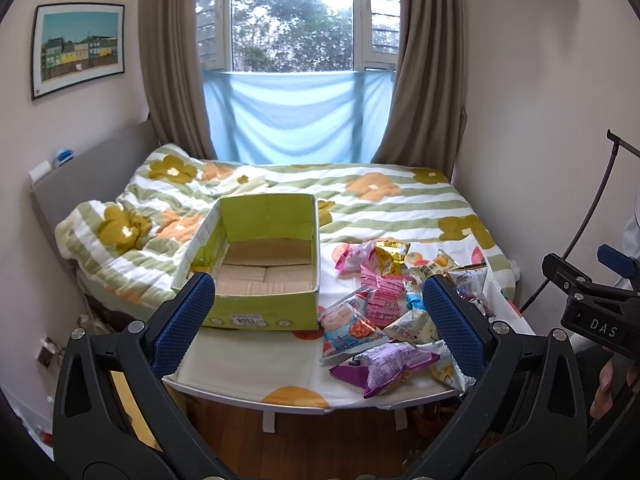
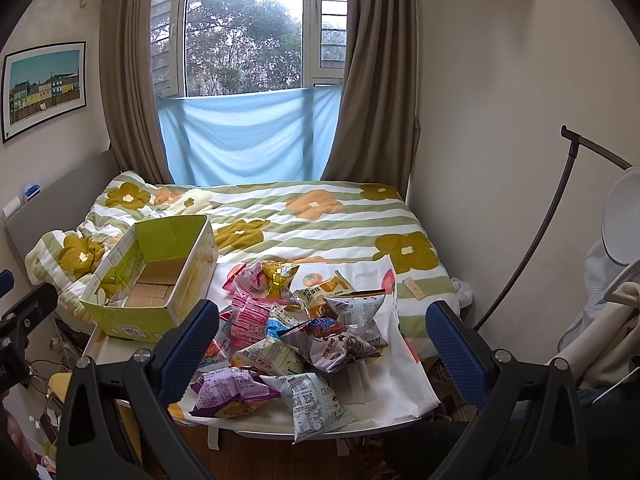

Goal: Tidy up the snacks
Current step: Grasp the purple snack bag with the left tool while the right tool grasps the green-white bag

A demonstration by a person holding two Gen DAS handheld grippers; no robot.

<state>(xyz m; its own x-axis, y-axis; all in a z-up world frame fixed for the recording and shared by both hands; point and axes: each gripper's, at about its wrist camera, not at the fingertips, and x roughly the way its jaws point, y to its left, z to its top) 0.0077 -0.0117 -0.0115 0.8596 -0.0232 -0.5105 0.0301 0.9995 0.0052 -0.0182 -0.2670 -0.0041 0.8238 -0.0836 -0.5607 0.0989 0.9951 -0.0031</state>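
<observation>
An open, empty green cardboard box [image 1: 260,304] stands on a small white table [image 1: 248,380] at the foot of the bed; it also shows in the right wrist view [image 2: 132,320]. To its right lies a pile of snack packets [image 1: 392,312], also seen in the right wrist view [image 2: 296,332], with a purple packet [image 1: 384,368] nearest. My left gripper [image 1: 320,320] is open and empty, held back from the table. My right gripper [image 2: 324,344] is open and empty, held in front of the pile. The right gripper also shows at the right edge of the left wrist view [image 1: 592,300].
A bed with a flowered green-striped quilt [image 1: 320,196] lies behind the table, below a curtained window [image 1: 296,20]. Walls close in on both sides. A curved lamp stand [image 2: 532,248] and a white fan [image 2: 624,232] stand at the right. Wooden floor [image 1: 320,440] lies below the table's front edge.
</observation>
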